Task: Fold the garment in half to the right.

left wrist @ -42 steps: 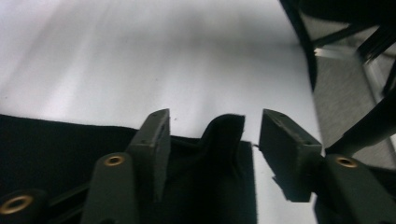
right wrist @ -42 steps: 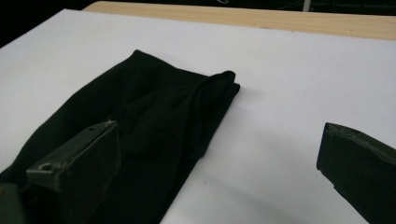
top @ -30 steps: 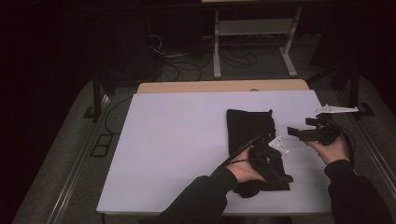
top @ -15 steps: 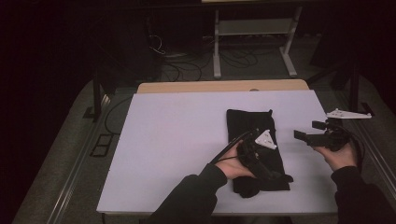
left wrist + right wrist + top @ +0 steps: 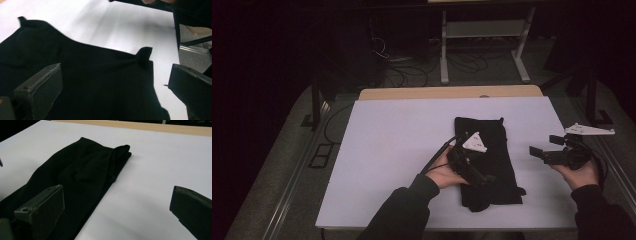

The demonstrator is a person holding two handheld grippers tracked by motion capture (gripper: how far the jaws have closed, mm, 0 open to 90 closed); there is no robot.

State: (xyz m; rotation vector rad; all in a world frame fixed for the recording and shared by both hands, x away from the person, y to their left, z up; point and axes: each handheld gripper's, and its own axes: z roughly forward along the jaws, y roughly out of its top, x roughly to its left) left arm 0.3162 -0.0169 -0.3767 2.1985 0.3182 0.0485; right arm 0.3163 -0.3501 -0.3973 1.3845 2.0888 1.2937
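White table [image 5: 392, 150], black folded cloth [image 5: 489, 165] lengthwise front to back, both grippers' jaws apart.

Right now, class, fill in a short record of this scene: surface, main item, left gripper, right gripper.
surface: white table with a wooden strip along its far edge
main item: black folded garment, lying flat on the table
left gripper: left gripper, jaws wide apart, over the garment
right gripper: right gripper, jaws wide apart, held off the garment's right side, holding nothing
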